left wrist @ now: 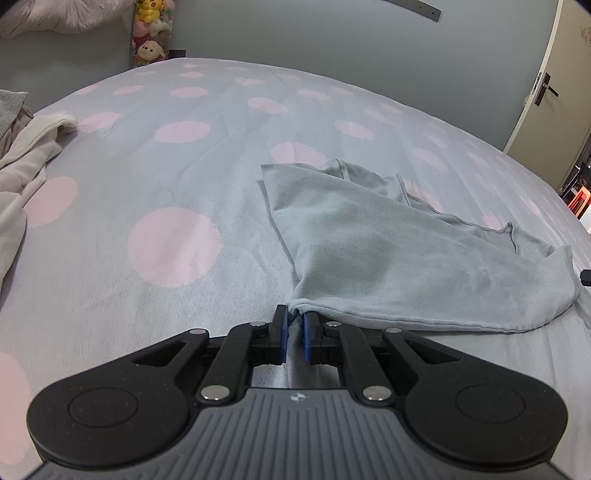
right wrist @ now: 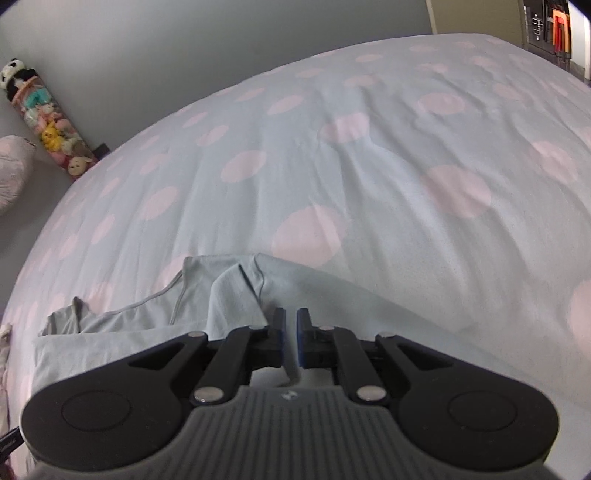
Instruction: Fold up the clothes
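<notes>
**While both corners pinched: garment held for fold**

With L gripper (left wrist: 294,317) pinching hem corner of pale blue garment (left wrist: 369,240), cloth kept taut, ready to lift. R gripper (right wrist: 291,325) closed on a fold of same garment at other end, prob. to carry both ends together. Lying half-spread on polka-dot bed cover (left wrist: 166,155), right of centre in L view. Nearby: beige clothes pile (left wrist: 26,173) well apart on the left, plush toys (left wrist: 151,33) by wall, door (left wrist: 546,85). Nothing blocking fold path.

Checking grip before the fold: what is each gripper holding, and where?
Left gripper pinches the pale blue garment at its near corner; right gripper pinches its near edge.
</notes>
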Action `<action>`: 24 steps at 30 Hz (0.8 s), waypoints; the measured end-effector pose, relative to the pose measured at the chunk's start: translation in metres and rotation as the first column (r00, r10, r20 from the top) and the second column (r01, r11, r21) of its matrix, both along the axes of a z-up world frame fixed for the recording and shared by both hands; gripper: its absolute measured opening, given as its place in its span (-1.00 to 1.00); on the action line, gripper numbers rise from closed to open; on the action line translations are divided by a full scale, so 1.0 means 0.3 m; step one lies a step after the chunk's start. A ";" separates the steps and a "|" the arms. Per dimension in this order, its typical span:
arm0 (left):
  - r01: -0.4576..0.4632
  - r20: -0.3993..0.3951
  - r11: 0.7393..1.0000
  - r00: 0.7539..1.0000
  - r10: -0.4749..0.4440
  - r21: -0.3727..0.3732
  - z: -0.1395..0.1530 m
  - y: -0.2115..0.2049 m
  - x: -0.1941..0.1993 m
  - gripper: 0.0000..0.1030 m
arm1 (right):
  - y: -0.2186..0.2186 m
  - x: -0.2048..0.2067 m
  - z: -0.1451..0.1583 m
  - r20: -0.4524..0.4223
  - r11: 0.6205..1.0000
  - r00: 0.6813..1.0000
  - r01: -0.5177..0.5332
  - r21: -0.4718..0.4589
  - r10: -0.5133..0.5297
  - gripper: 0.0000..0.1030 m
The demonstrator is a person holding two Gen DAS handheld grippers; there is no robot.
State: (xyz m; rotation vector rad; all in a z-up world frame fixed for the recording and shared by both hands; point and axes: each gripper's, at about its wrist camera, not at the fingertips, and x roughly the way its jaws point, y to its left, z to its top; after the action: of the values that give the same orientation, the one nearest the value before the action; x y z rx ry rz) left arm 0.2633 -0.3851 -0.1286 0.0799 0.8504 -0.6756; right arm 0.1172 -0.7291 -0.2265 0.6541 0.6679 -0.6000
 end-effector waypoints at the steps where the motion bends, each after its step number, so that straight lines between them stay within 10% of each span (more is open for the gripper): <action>1: 0.000 0.000 1.000 1.000 0.000 0.000 0.000 0.000 0.000 -0.87 | 0.014 -0.011 -0.001 0.003 1.000 1.000 -0.020 -0.010 0.020 -0.83; 5: 0.002 -0.001 1.000 1.000 -0.002 -0.002 0.000 0.003 -0.001 -0.87 | 0.077 -0.040 -0.020 -0.021 0.990 0.993 -0.114 -0.081 0.112 -0.45; 13: 0.005 0.003 1.000 1.000 -0.005 -0.002 -0.003 0.003 -0.003 -0.85 | 0.081 -0.001 -0.088 -0.007 0.988 0.992 -0.128 -0.085 0.128 -0.44; 18: 0.001 -0.006 1.000 1.000 -0.001 -0.018 -0.005 0.006 0.003 -0.84 | 0.083 0.002 -0.092 0.041 0.995 0.994 -0.096 -0.026 0.097 -0.85; 24: -0.007 -0.017 0.999 1.000 0.006 -0.041 -0.003 0.016 0.007 -0.87 | 0.103 -0.075 0.030 0.113 1.000 0.994 -0.015 0.020 0.013 -0.87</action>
State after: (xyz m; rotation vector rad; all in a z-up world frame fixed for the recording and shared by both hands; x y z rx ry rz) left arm 0.2653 -0.3803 -0.1295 0.0343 0.8521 -0.6881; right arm 0.0947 -0.6982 -0.2174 0.6969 0.5732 -0.5398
